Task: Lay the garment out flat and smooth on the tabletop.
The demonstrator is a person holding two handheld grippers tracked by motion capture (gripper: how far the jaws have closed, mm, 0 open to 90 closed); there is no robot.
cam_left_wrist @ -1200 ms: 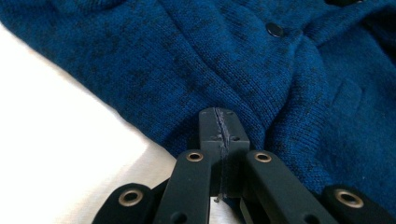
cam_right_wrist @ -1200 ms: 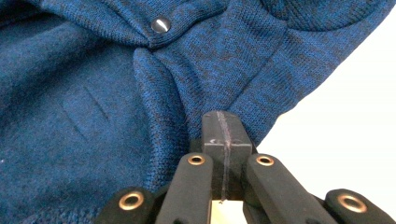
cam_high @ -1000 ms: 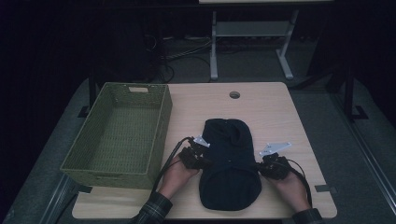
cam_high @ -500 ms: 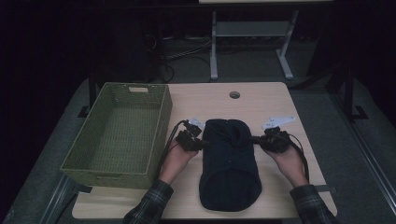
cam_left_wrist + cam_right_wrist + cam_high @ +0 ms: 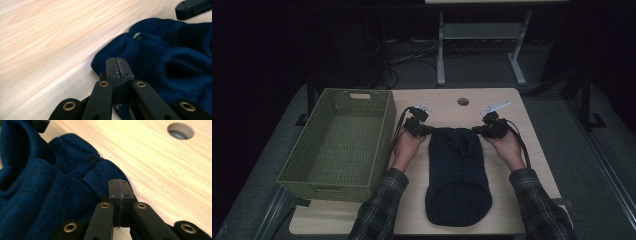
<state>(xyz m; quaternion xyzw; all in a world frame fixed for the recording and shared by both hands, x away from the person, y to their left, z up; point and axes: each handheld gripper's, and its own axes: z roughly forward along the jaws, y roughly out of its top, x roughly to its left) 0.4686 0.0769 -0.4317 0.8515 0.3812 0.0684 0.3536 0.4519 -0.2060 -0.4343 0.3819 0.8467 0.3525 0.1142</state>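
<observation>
Pale wooden table (image 5: 512, 150), green basket (image 5: 339, 145) at left, both tongs (image 5: 428, 130) (image 5: 477, 131) clamped on dark blue knit garment's (image 5: 457, 175) far corners

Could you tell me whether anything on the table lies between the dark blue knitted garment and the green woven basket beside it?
Nothing visible does. The dark blue knitted garment lies flat on the light wooden table, each far corner pinched by the shut left gripper and right gripper. Between it and the green woven basket are the person's left hand and bare tabletop.
</observation>
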